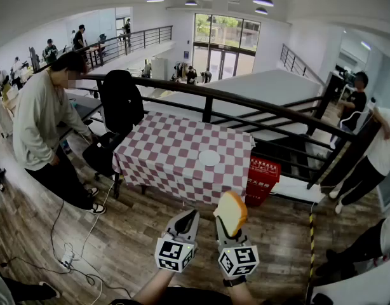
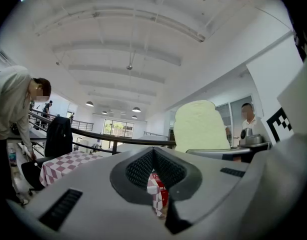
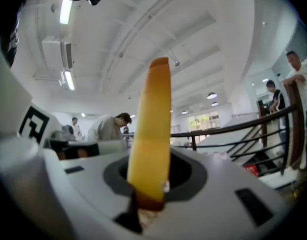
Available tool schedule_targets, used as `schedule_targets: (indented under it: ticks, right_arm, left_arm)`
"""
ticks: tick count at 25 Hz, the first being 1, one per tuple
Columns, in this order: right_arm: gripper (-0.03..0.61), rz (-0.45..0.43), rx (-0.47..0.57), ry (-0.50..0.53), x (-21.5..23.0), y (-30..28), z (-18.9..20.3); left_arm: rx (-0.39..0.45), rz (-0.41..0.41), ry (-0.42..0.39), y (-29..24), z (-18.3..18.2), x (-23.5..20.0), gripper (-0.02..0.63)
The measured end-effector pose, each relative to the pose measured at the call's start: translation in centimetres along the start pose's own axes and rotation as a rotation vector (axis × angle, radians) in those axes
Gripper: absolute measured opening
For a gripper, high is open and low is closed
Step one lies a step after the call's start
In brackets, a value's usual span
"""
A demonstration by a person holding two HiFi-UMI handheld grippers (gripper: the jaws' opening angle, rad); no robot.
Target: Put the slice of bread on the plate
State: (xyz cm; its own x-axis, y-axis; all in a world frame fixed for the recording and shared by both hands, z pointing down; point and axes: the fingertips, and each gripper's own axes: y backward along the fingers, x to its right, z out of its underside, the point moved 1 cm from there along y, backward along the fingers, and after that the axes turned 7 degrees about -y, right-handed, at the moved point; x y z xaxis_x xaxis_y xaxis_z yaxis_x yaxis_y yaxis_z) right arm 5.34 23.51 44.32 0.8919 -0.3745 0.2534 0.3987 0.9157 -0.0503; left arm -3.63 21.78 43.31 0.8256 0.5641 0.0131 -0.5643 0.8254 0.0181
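The slice of bread [image 1: 231,213] stands upright on edge, pale with a golden crust, and my right gripper [image 1: 228,225] is shut on its lower end. In the right gripper view the slice of bread [image 3: 152,134] rises edge-on from between the jaws of the right gripper [image 3: 151,186]. My left gripper [image 1: 187,221] is beside it on the left, shut and with nothing in it. From the left gripper [image 2: 153,156] the bread [image 2: 200,126] shows broadside to the right. The small white plate [image 1: 209,158] lies on a red-and-white checked table [image 1: 163,151], well ahead of both grippers.
A person in a grey top [image 1: 42,126] and a black office chair [image 1: 119,110] stand left of the table. A black railing [image 1: 258,107] runs behind it, with a red box [image 1: 263,176] at its right end. Cables [image 1: 71,253] lie on the wooden floor at the left; people stand at the right.
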Motion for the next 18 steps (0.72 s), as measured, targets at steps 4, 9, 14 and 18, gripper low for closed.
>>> schedule_targets:
  ticks: [4,9,14,18]
  right_arm:
    - [0.097,0.008,-0.005,-0.008,-1.0,-0.7,0.7]
    - [0.097,0.025,-0.024,-0.023,-2.6,-2.1,2.2]
    - [0.097,0.048,-0.033,-0.038,-4.4,-3.3,3.5]
    - [0.097,0.042,-0.043,-0.049,-6.2,-4.3,4.7]
  left_arm:
    - [-0.006,-0.01,0.003,0.8,0.4,-1.6,0.018]
    - [-0.019,-0.023,0.011,2.2,1.2,-4.4,0.018]
    - [-0.032,-0.013,0.016,3.7,2.0,-6.5,0.018]
    - [-0.032,-0.018,0.036,4.8,2.5,-8.4,0.018]
